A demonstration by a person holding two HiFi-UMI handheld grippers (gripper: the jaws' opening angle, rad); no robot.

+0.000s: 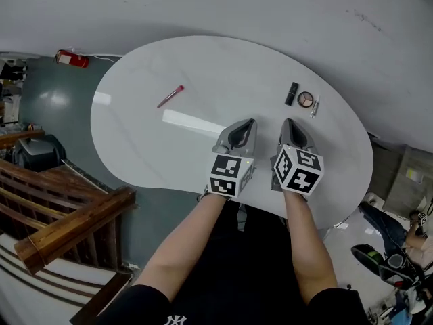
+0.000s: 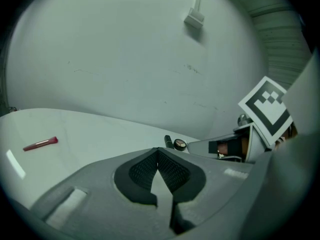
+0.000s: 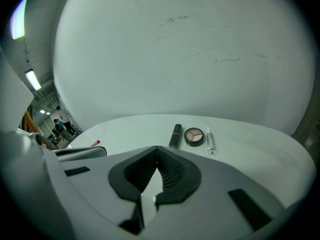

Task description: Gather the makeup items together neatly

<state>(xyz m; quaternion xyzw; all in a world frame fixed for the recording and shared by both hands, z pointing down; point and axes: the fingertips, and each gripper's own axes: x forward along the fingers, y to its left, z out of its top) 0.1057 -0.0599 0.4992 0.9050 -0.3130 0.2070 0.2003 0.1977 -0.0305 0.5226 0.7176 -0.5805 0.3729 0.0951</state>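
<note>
Three makeup items lie side by side at the far right of the white table: a black lipstick, a round eyeshadow compact and a clear tube. The right gripper view shows the same lipstick, compact and tube just ahead. A pink lip gloss lies alone at the table's left, seen also in the left gripper view as the gloss. My left gripper and right gripper hover side by side over the near edge. Both are shut with nothing in them.
A red fire extinguisher lies on the floor beyond the table's left end. Wooden stair rails run at the lower left. Bags and gear sit on the floor at the right. A grey wall stands behind the table.
</note>
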